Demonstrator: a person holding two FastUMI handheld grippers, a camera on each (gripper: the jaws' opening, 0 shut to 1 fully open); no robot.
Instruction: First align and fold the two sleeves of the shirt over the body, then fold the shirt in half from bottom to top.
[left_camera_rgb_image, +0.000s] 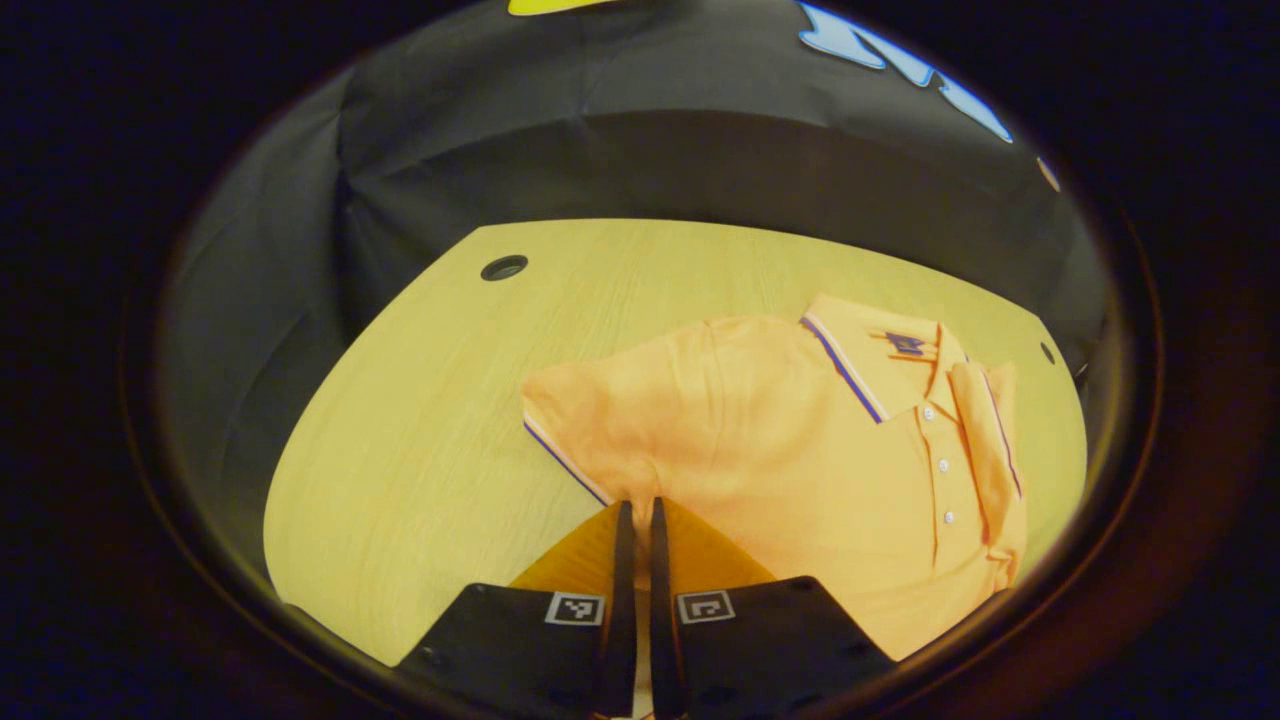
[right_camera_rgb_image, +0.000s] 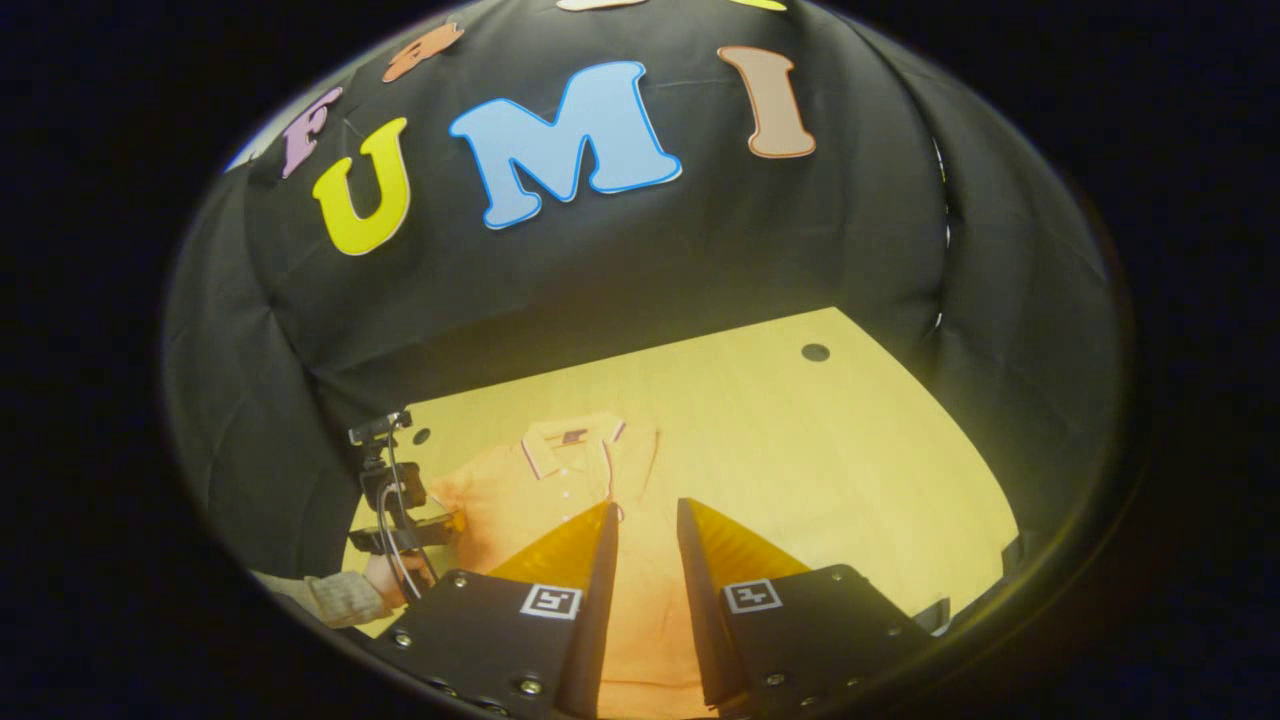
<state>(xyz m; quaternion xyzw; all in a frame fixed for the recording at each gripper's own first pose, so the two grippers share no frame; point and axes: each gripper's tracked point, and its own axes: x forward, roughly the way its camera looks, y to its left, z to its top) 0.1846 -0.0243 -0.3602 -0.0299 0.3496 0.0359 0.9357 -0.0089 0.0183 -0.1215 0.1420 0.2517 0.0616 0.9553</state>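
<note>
Orange polo shirt lies flat on wooden table, collar toward booth wall, one sleeve folded over body beside button placket, other sleeve spread on table. Left gripper at that sleeve's edge, fingers nearly together; grip on cloth unclear. Right gripper above shirt, narrowly parted, empty. Hand holds left gripper at shirt's far side.

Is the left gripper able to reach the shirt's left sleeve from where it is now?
Probably yes. In the left gripper view the left gripper sits right at the orange shirt, fingers nearly closed, with the sleeve lying flat on the table just ahead. Nothing stands between them.
</note>
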